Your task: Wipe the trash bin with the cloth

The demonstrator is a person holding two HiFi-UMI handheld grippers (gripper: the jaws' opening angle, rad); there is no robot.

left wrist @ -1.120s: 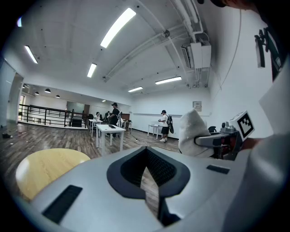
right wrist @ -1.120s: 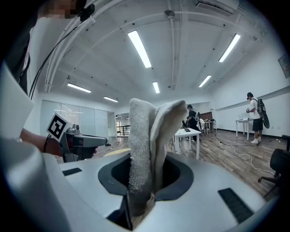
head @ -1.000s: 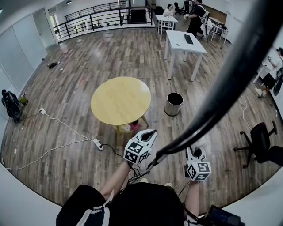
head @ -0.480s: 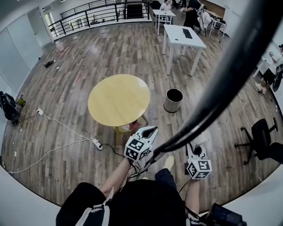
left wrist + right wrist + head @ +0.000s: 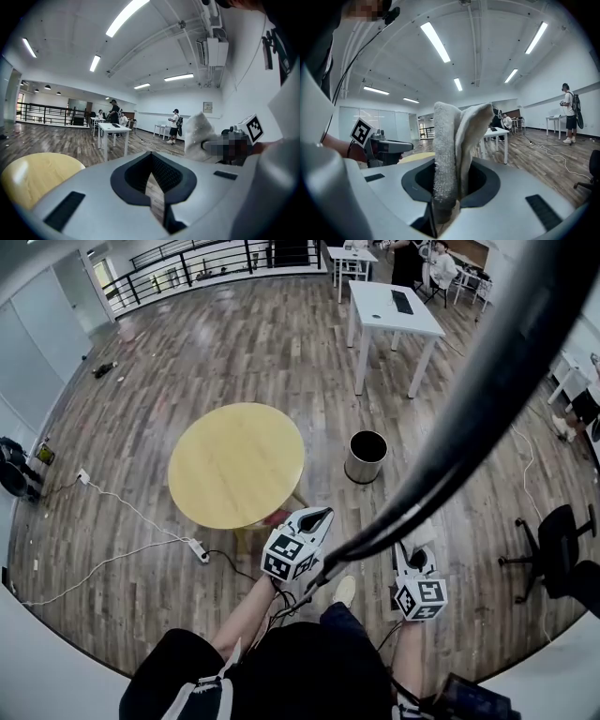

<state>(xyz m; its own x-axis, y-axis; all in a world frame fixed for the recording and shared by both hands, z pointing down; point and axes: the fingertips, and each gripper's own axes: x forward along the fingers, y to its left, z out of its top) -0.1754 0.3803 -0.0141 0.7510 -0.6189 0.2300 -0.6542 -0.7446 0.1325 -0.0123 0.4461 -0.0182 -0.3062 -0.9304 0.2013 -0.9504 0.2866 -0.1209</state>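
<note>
Cloth pinched in the right gripper, bin well apart on the floor

Only the head view shows the cylindrical metal trash bin with a dark inside (image 5: 366, 457). It stands upright on the wood-plank floor (image 5: 141, 418), near the right edge of the round yellow wooden table (image 5: 236, 463) and between that table and the white rectangular table (image 5: 394, 307). Both grippers are held low in front of the person, well apart from the bin.

The right gripper view gives what the head view barely shows. The right gripper (image 5: 445, 190) has its jaws pressed onto a folded off-white terry cloth (image 5: 450, 140), which stands up from between them in two upright folds.

In the left gripper view, the left gripper (image 5: 153, 190) holds nothing. Its jaws are drawn almost together, with only a thin wedge of floor showing between the dark pads. This view also catches the cloth from the side, as a pale bunch at the front of the right gripper, and a slice of the yellow tabletop at lower left.
</note>
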